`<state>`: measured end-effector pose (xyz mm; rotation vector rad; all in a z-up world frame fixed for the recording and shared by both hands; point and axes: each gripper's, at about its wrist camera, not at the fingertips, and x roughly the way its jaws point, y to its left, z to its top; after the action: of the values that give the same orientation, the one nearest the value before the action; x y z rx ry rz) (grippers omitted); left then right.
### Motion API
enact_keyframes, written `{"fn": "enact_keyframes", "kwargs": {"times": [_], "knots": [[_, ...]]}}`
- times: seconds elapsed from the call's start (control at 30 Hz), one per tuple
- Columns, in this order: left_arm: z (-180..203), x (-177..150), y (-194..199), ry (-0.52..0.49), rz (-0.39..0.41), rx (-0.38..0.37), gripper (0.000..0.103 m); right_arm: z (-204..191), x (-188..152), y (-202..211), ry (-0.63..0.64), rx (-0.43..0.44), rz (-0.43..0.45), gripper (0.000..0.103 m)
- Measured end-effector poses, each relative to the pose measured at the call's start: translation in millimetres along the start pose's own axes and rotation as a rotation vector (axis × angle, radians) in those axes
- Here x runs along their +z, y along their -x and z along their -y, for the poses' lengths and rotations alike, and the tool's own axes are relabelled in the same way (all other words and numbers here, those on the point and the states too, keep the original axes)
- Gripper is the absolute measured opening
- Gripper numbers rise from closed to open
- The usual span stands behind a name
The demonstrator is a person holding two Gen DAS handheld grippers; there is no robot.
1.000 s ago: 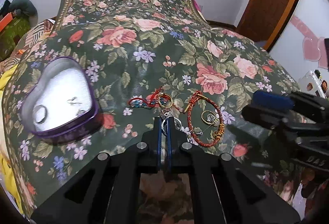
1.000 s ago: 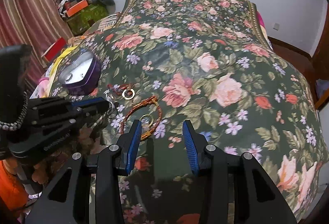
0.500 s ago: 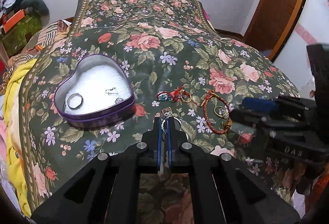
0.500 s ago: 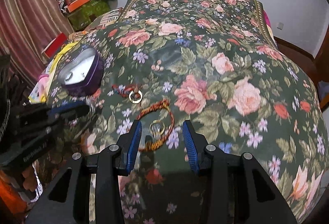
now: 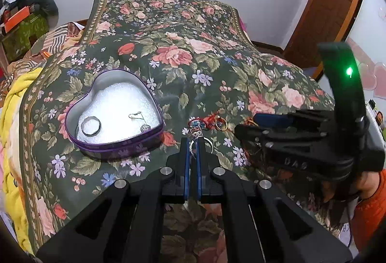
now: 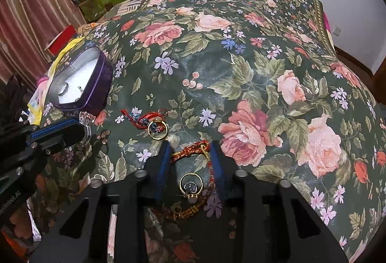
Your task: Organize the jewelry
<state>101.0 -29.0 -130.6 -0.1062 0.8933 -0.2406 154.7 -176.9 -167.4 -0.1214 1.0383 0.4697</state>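
The right gripper (image 5: 251, 125) carries raised letters reading "DAS" on its black body, seen from the left wrist. The left gripper (image 6: 79, 129) shows white lettering ending in "Robot.AI", its start cut off.

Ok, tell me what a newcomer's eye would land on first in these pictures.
First the rose-patterned green bedspread filling both views. Next the purple heart-shaped tin at its left, white-lined, with a ring and small pieces inside. Then the action: the left tongs shut on a silver jewelled ring, and the right tongs closing astride a red-and-gold cord bracelet encircling a gold ring.
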Motion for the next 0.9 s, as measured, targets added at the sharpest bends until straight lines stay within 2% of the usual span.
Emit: {"fn": "enact_keyframes", "kwargs": {"times": [0.03,0.07,0.17,0.2,0.43,0.9], "knots": [[-1,1,0,0.004,0.001,-0.001,0.003,1,0,0,-0.002,0.001,0.002,0.025],[-2,1,-1,0.009,0.0,-0.002,0.003,2,0,1,-0.009,0.003,0.005,0.017],[-3,1,-1,0.018,-0.002,-0.003,0.003,8,1,2,-0.038,0.038,0.013,0.012],[-3,1,0,0.019,-0.001,-0.003,0.003,8,2,4,-0.044,0.04,0.021,0.004],[-2,4,18,0.018,0.034,0.007,0.003,10,5,37,-0.086,0.051,0.114,0.004],[1,6,65,0.023,0.115,0.027,0.003,-3,15,111,-0.069,0.074,0.298,0.004]]}}
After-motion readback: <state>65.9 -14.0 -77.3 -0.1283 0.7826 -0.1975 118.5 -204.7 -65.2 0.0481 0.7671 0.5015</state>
